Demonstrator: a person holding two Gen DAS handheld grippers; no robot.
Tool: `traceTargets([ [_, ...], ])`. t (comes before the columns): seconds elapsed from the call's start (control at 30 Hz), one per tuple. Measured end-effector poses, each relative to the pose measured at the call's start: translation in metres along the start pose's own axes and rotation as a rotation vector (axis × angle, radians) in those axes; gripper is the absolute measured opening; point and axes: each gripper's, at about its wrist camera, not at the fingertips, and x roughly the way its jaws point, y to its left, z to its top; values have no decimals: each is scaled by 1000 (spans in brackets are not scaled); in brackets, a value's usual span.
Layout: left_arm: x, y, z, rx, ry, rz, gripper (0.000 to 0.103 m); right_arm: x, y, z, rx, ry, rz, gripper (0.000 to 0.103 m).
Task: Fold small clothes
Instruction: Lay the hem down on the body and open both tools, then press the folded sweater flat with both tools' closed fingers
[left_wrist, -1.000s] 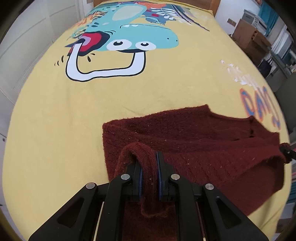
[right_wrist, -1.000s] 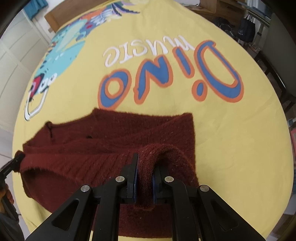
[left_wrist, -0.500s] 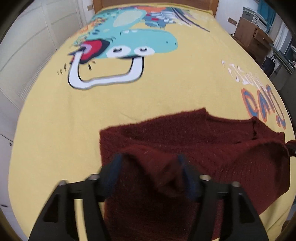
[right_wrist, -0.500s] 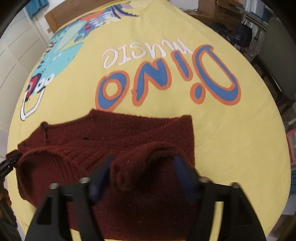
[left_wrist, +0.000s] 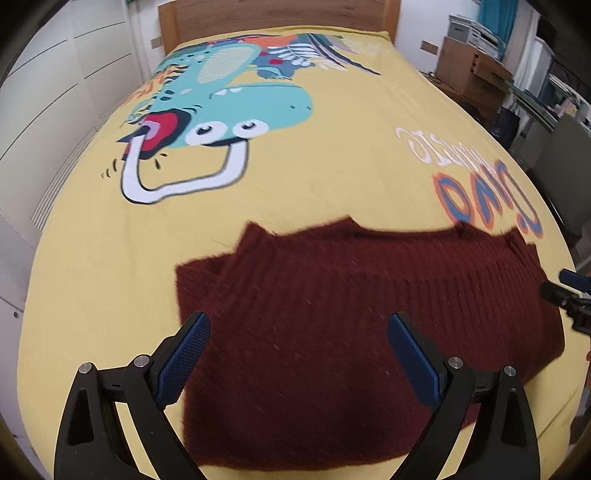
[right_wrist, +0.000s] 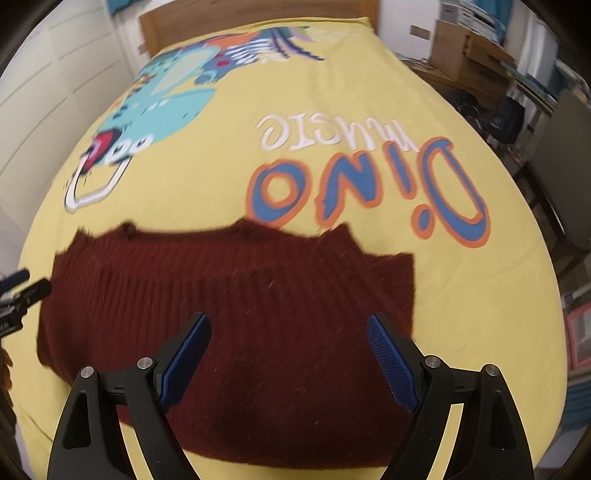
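Evidently a fold had just been laid: the dark red sweater (left_wrist: 354, 317) lay flat across the lower frame on the yellow bedspread (left_wrist: 314, 177), both the left gripper (left_wrist: 299, 332) and right gripper (right_wrist: 288, 328) opening wide and holding nothing, so the next move called for fresh grips on an edge.

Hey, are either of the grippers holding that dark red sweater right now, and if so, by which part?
Neither. The left gripper and right gripper are both opening, pads clear of the dark red sweater, which lies flat on the yellow bedspread.
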Motion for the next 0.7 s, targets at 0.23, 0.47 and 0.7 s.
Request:
traceTargets([
  [0.23, 35, -28, -26, 57, 101, -5, 101, 32, 26, -36, -66, 88, 0, 87],
  [0.47, 63, -30, -35, 67, 161, -4, 69, 55, 27, -44, -63, 123, -12, 56],
  [0.7, 58, -33, -29, 108, 136, -7, 6, 54, 28, -35, -58, 112, 2, 7],
])
